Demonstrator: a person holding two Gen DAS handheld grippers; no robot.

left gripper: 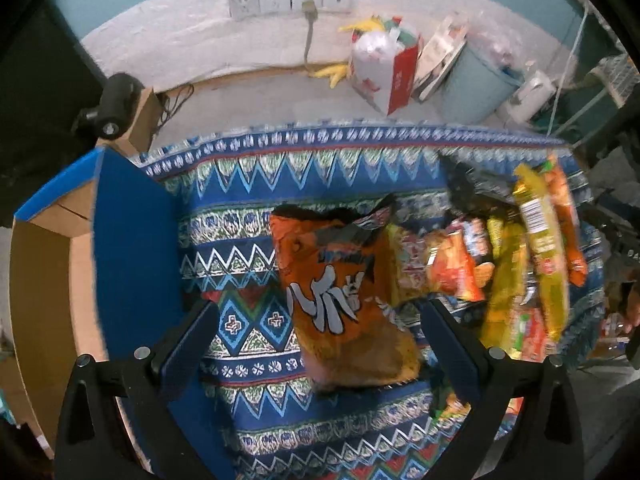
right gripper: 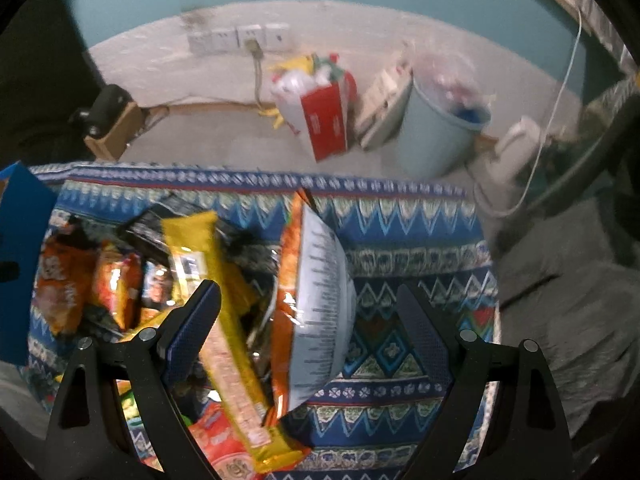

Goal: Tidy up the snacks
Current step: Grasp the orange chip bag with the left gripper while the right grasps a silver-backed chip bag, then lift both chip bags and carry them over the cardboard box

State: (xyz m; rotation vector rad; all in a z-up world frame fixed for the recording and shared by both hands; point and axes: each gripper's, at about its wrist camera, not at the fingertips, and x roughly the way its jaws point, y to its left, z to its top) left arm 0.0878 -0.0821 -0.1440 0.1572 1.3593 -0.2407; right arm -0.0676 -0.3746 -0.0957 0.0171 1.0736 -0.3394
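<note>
An orange chip bag (left gripper: 344,300) with white lettering lies on the patterned blue cloth (left gripper: 248,200). My left gripper (left gripper: 316,332) hangs open over it, one finger on each side. More snack packs are piled to its right, among them a long yellow pack (left gripper: 540,248). In the right wrist view my right gripper (right gripper: 308,320) is open above an orange and white bag (right gripper: 316,304) standing on edge, with a long yellow pack (right gripper: 228,332) just left of it. Other orange snack bags (right gripper: 80,280) lie further left.
A blue-edged cardboard box (left gripper: 80,248) stands open at the cloth's left edge. Beyond the table are a pale blue bin (right gripper: 436,128), a red and white bag (right gripper: 324,112), wall sockets (left gripper: 288,0) with a cable, and a dark camera (left gripper: 114,106) on a wooden block.
</note>
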